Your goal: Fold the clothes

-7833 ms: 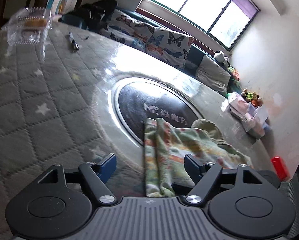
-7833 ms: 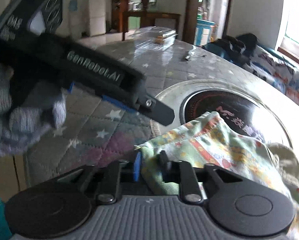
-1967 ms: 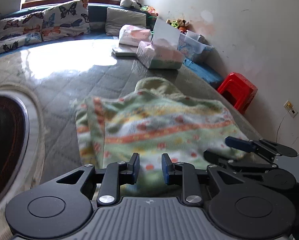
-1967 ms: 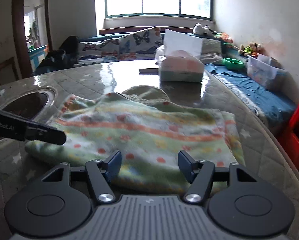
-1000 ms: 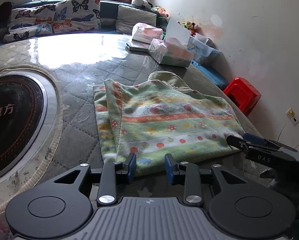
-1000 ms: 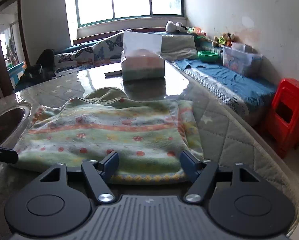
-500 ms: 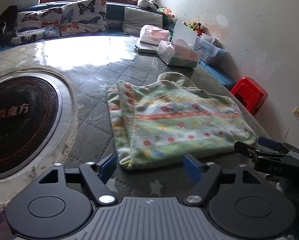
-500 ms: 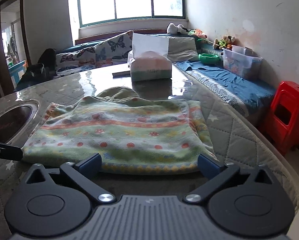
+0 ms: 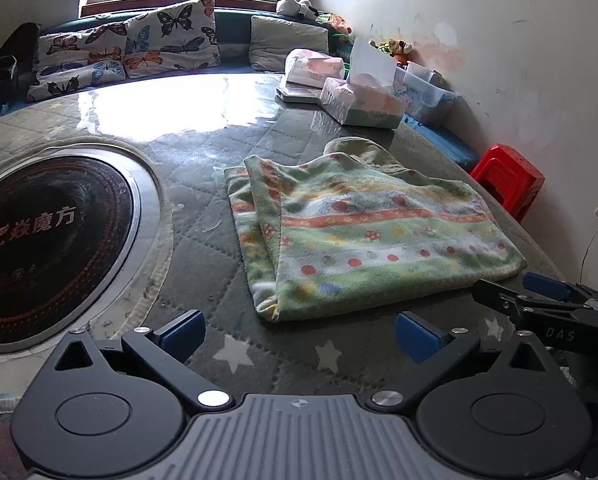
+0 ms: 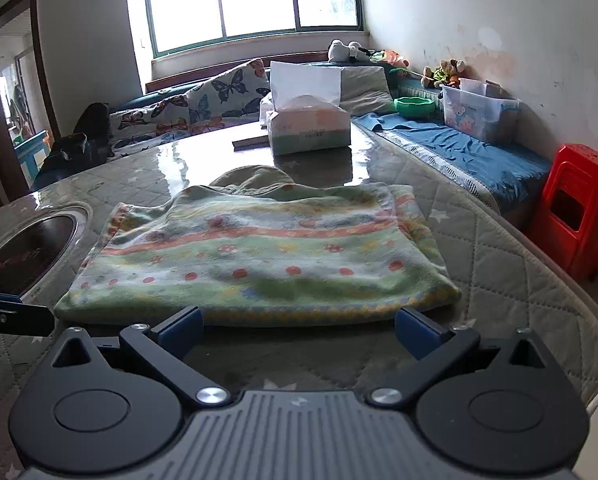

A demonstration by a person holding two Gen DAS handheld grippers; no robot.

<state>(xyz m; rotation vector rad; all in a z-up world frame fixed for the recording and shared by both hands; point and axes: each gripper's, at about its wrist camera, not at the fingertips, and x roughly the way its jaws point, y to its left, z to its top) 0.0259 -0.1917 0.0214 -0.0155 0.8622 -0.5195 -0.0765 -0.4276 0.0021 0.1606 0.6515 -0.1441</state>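
A green patterned garment (image 9: 363, 232) with orange stripes and red dots lies folded flat on the quilted round table (image 9: 203, 216); it also shows in the right wrist view (image 10: 259, 256). An olive hood part (image 9: 359, 152) sticks out at its far edge. My left gripper (image 9: 299, 334) is open and empty, just short of the garment's near edge. My right gripper (image 10: 297, 330) is open and empty at the garment's near edge; it shows at the right of the left wrist view (image 9: 539, 300).
A dark round inset hotplate (image 9: 39, 240) sits left of the garment. Tissue boxes (image 9: 363, 100) stand at the table's far side. A red stool (image 10: 579, 208) and a bench with a blue cover (image 10: 459, 152) are beyond the table's right edge.
Both grippers have let go of the garment, opened wide and pulled back from it. The garment lies folded on the table.
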